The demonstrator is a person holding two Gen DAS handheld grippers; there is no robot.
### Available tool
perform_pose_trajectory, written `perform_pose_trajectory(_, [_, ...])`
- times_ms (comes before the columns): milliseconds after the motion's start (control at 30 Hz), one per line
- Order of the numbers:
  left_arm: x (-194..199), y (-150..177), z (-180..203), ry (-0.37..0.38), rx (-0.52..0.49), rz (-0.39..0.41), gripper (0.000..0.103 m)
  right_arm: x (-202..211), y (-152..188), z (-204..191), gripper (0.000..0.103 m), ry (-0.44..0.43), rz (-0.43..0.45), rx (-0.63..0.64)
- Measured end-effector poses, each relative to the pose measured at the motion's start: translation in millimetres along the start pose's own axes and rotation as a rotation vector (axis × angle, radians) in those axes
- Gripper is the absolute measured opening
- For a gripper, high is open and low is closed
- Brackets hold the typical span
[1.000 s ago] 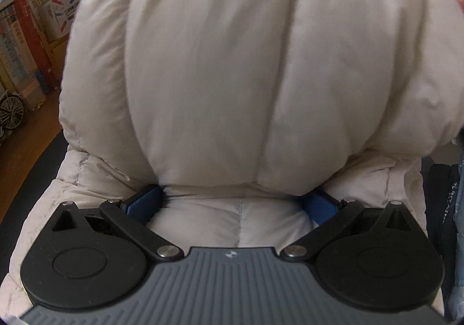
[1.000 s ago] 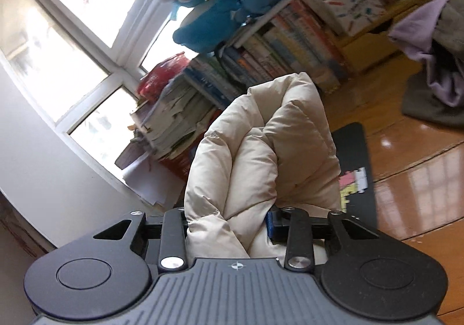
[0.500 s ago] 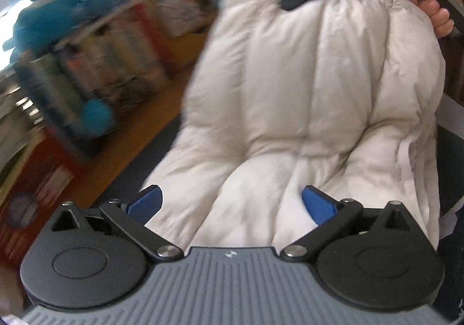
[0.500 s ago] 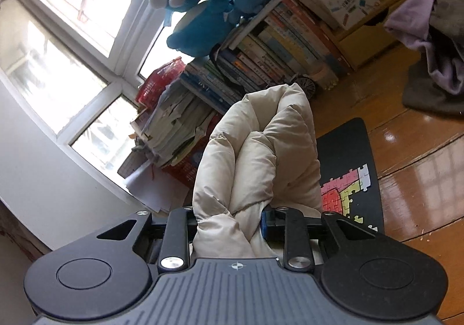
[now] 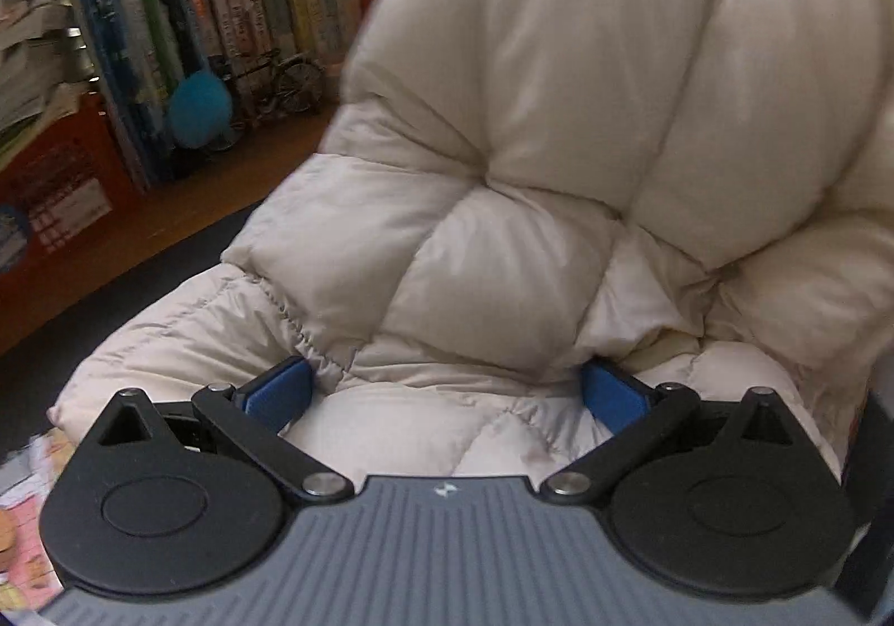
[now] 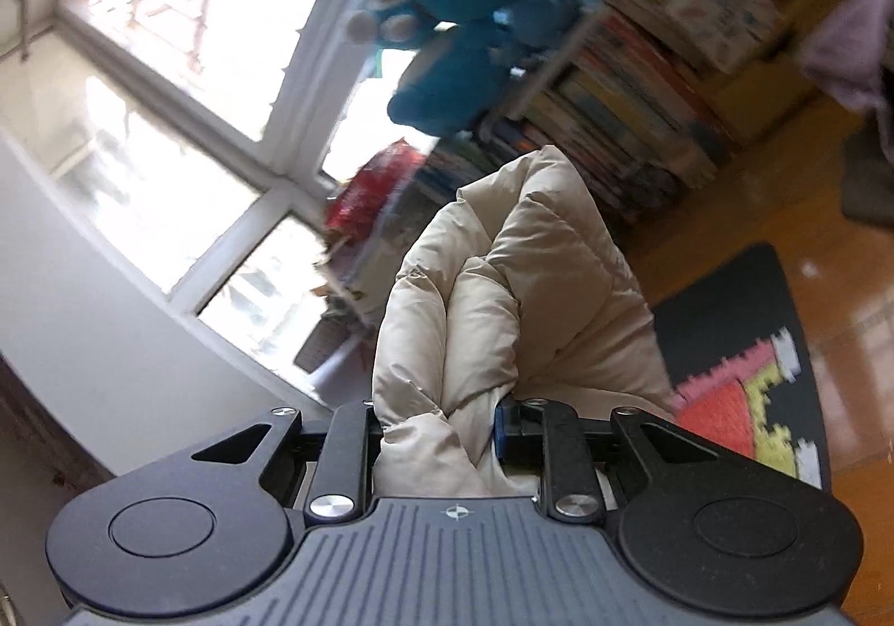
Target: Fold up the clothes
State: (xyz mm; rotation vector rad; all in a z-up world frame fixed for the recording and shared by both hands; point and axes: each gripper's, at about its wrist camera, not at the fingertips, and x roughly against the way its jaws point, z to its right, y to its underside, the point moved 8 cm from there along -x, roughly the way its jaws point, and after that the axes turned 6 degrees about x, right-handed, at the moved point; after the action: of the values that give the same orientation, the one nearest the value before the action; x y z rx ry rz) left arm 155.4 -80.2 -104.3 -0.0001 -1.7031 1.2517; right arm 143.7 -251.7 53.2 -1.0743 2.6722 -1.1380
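Note:
A cream quilted down jacket (image 5: 559, 151) fills most of the left wrist view, one part lying low and a puffy part folded up over it. My left gripper (image 5: 444, 388) stands open wide, its blue pads (image 5: 279, 388) on either side of a bulge of the lower part without squeezing it. In the right wrist view a bunched fold of the same jacket (image 6: 503, 290) stands up from my right gripper (image 6: 441, 430). Its jaws are closing with that fold pinched between them. The left pad is hidden by the fabric.
A black mat with a coloured puzzle print (image 6: 749, 374) lies on the wooden floor (image 6: 810, 212). Rows of books (image 5: 251, 22) line the wall, with blue plush toys (image 6: 475, 44) on top and a red crate (image 5: 61, 179) at the left. A window (image 6: 184, 39) is behind.
The left view has swung and rolled, so the bookshelf shows upright and the jacket bulges between the left pads again. The right gripper has risen a little and narrowed on the fold.

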Motion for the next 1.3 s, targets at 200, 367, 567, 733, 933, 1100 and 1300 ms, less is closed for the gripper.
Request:
perform_pose_trajectory(200, [-20,-5,13,-0.003,0.075,0.014,0.103,-32,5,-36,0.024,-0.006,-0.086,0.102])
perform_pose_trajectory(367, [-19,1,12,0.005,0.099,0.029,0.103,-74,27,-38,0.024,-0.031,-0.165,0.116])
perform_pose_trajectory(567, [20,16,-9,-0.021,0.182,0.057,0.103,-92,42,-35,0.024,-0.04,-0.21,0.147])
perform_pose_trajectory(733, [86,50,-52,-0.089,0.298,0.168,0.103,-101,52,-43,0.025,0.003,-0.237,0.242])
perform_pose_trajectory(933, [131,84,-122,-0.309,0.426,0.193,0.103,-134,112,-65,0.034,0.09,-0.336,0.524])
perform_pose_trajectory(1100, [170,70,-153,-0.34,0.466,0.28,0.103,-157,183,-87,0.065,0.189,-0.368,0.936])
perform_pose_trajectory(1300, [217,12,-118,-0.053,0.311,0.521,0.103,-162,250,-88,0.093,0.212,-0.373,1.3])
